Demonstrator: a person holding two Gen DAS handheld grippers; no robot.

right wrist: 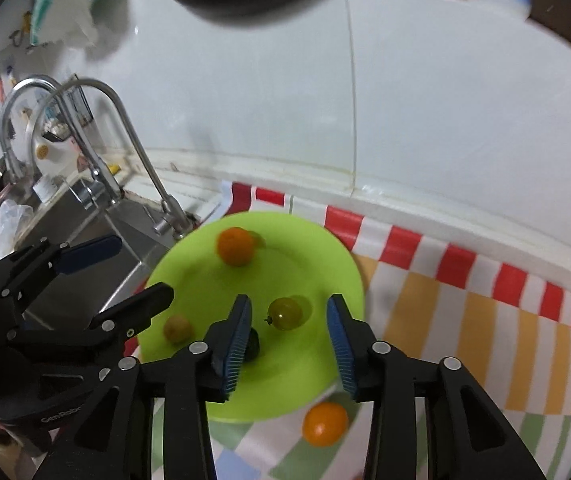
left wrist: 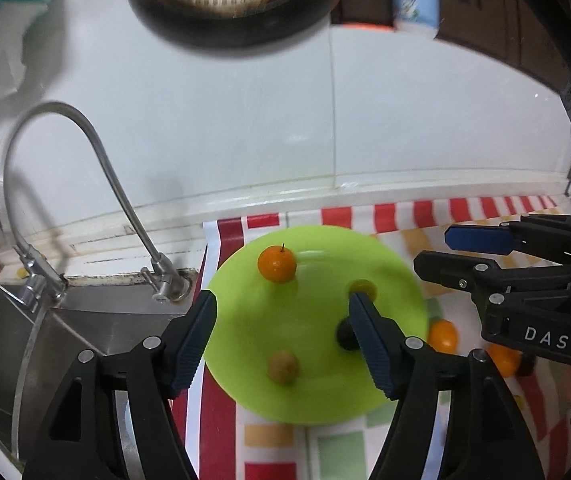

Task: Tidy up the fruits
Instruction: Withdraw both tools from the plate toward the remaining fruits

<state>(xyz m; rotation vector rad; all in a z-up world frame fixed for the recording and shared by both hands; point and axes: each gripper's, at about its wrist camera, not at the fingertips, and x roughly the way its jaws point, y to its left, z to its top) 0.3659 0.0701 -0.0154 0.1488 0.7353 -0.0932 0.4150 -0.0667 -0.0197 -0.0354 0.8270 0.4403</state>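
While both tools hang over the counter with nothing between their fingers, leftmost sits the steel sink (left wrist: 65, 332), brushed metal, with a curved chrome faucet (left wrist: 97, 152) rising from its rim. Left gripper (left wrist: 281, 340) next: black plastic linkage, ribbed blue pads, jaws spread wide, angled down over the near-left part of the green plate (left wrist: 317, 396). Plate is round, smooth, glossy lime plastic, lying on a checked cloth (right wrist: 465, 340) with red, orange and green blocks.

On the plate: a round orange fruit (left wrist: 277, 263) with a short stem at the far side, a dull yellow-green fruit (left wrist: 283, 367) near the front, a dark fruit (left wrist: 345, 334) half hidden behind the left gripper's right finger, and a translucent yellow-green round fruit (right wrist: 284, 313).

Right gripper (right wrist: 289, 344) comes in low from the near side, same black frame and blue ribbed pads, jaws apart, empty, the translucent fruit seen between the fingertips, untouched.

Off the plate, just beside its near-right rim on the cloth, a smooth small orange fruit (right wrist: 324, 424). A second orange one (left wrist: 503, 358) further right, partly hidden by the right gripper. White tiled wall (right wrist: 425, 120) behind.
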